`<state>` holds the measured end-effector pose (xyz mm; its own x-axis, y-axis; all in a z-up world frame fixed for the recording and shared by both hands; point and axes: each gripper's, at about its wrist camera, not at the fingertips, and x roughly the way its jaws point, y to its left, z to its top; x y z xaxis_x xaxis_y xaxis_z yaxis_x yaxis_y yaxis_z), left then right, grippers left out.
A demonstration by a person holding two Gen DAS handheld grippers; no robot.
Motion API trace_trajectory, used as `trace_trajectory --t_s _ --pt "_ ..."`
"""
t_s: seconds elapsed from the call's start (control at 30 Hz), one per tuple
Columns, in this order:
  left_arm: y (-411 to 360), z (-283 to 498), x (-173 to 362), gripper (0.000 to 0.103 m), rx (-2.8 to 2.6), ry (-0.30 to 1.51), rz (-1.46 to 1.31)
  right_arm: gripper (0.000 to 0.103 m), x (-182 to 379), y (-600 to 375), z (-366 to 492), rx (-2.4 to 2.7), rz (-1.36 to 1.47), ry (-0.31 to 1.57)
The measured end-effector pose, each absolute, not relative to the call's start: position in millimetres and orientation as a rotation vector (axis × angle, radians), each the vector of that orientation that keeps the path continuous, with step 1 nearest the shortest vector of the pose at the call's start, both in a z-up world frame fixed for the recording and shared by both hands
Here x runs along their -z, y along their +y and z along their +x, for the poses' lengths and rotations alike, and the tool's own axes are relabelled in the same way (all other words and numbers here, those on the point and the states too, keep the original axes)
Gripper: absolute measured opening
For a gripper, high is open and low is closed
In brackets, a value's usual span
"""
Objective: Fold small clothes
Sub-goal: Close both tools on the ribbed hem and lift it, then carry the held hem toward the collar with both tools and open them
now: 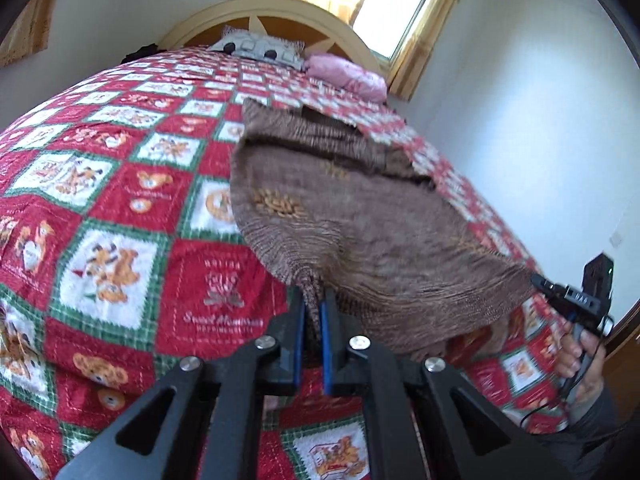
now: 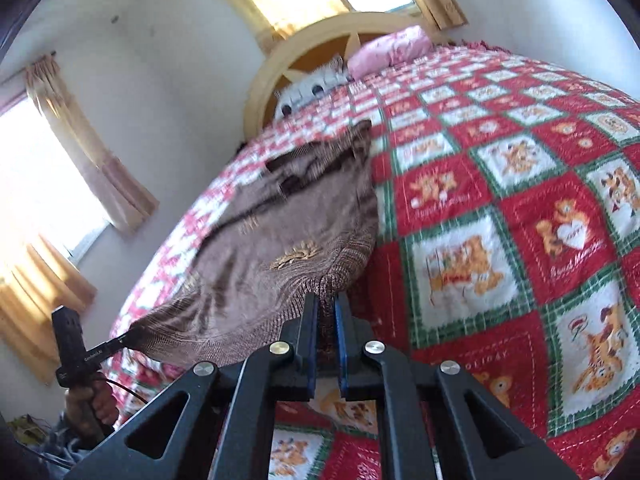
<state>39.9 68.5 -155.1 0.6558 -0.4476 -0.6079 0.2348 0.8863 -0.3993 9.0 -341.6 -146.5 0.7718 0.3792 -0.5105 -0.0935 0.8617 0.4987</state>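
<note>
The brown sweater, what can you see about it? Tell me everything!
The brown sweater looks knitted and ribbed, with golden leaf-like embroidery. It lies lengthwise on the red, green and white teddy-bear quilt, rumpled at the far end. The left gripper and right gripper each pinch a near corner of its hem, lifting that edge.

Quilt (image 1: pixel 120 200): red, green, white patchwork with bears
Pillows: pink pillow (image 1: pixel 348 74), grey-white pillow (image 1: pixel 260 49)
Headboard (image 1: pixel 240 10): arched, pale wood
Curtains (image 2: pixel 96 160): yellow, drawn aside
</note>
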Motion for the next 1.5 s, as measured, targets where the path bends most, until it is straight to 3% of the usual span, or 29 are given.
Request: trace_trajectory --t_s 0.57,1.23,1.5 --pt "84.8 104.7 115.9 0.007 0.434 0.689 -0.389 0.007 92.1 -333.4 55.7 -0.298 0.438 0.56" --pt "86.6 236.7 87.1 0.007 0.388 0.649 -0.375 0.007 44.9 -320.9 212.3 -0.266 0.385 0.568" --pt "82.4 301.7 102.9 0.007 0.362 0.714 -0.371 0.007 62.4 -326.6 281.4 -0.22 0.437 0.663"
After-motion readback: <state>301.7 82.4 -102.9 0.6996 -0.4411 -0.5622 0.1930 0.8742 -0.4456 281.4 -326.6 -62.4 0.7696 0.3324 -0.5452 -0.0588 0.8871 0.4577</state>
